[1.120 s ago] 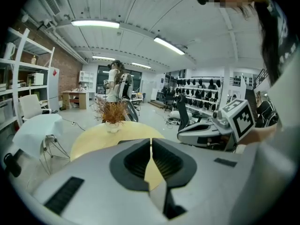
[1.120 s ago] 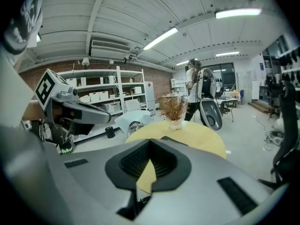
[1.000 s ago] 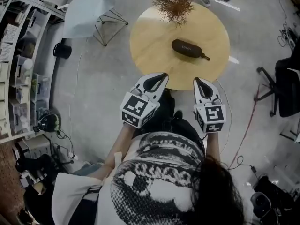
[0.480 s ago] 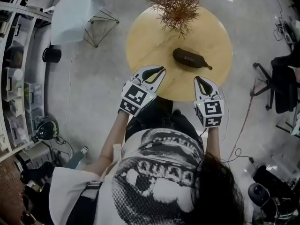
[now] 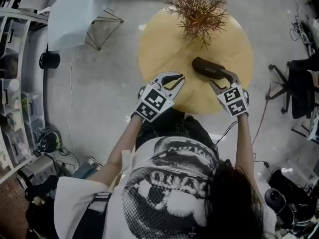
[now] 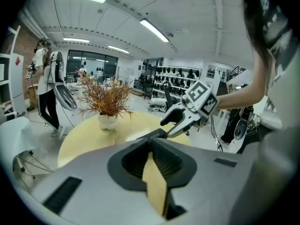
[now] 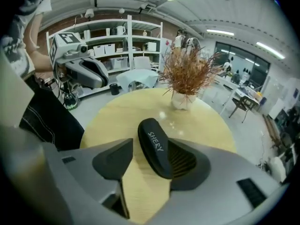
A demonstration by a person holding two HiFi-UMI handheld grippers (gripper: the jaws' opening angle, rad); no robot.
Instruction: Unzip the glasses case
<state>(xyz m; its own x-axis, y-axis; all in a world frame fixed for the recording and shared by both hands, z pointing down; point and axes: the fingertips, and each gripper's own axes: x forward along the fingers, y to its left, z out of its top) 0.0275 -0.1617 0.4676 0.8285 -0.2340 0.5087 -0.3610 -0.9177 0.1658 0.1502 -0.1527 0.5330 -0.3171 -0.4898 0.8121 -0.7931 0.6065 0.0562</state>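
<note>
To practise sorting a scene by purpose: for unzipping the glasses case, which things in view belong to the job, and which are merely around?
Job in hand:
- glasses case
- right tool, jaws just been opening, the case's end between them
- left tool, shut
- round table under the case

Lying about:
- dried plant in a white pot
- pale chair
- shelves
- office chair

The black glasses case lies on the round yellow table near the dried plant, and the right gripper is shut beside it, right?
Not shut: the right gripper view shows the right gripper with jaws apart, having just been opening, and the near end of the glasses case between them. The rest holds: the case lies on the round yellow table near the dried plant.
</note>
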